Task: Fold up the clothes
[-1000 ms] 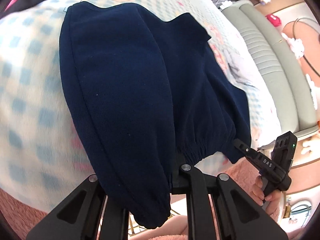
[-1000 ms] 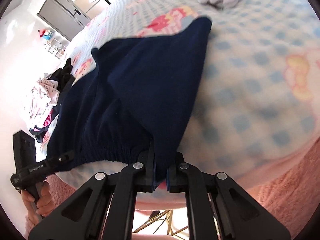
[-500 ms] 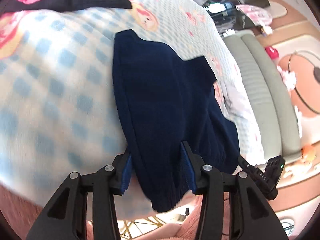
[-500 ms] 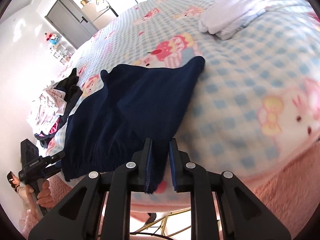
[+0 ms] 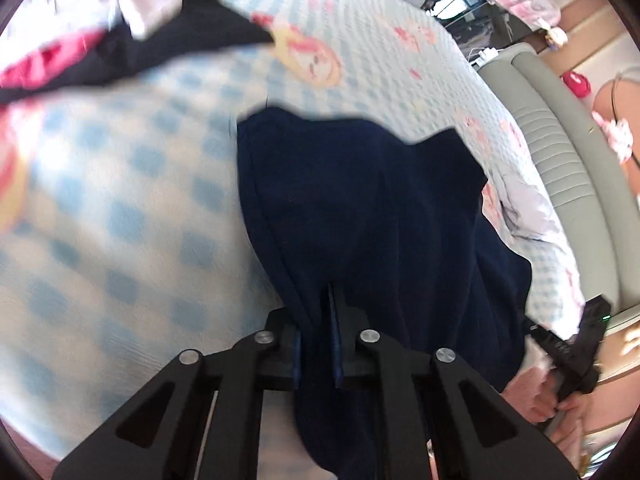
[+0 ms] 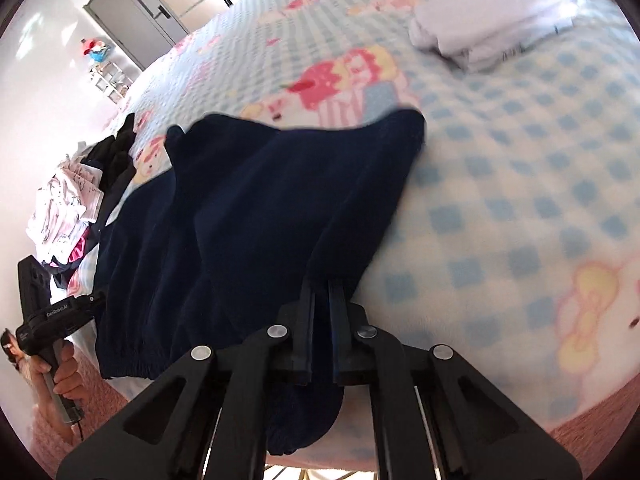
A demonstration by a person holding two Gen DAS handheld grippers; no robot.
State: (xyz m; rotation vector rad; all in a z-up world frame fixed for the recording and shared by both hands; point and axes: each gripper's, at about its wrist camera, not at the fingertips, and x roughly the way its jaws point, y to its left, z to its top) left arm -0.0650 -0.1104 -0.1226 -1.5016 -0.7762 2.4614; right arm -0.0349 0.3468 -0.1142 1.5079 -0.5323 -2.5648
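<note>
A navy blue garment point(image 5: 360, 208) lies spread on the blue-checked bed blanket point(image 5: 120, 216), its gathered hem hanging over the near edge. My left gripper point(image 5: 316, 320) is shut on the garment's left hem corner. In the right wrist view the same navy garment point(image 6: 256, 216) stretches away to the left, and my right gripper point(image 6: 322, 312) is shut on its right hem corner. Each gripper shows in the other's view, the right one point(image 5: 568, 344) and the left one point(image 6: 52, 312), both at the bed's edge.
A pile of white, black and pink clothes point(image 5: 120, 20) lies at the far left of the bed, also seen in the right wrist view point(image 6: 76, 208). A folded white garment point(image 6: 492, 28) lies further up the bed. A grey padded bench point(image 5: 576, 152) runs along the bed's right side.
My left gripper was open around the hem half a second ago and has now shut on it. My right gripper has kept its hold while both views shifted.
</note>
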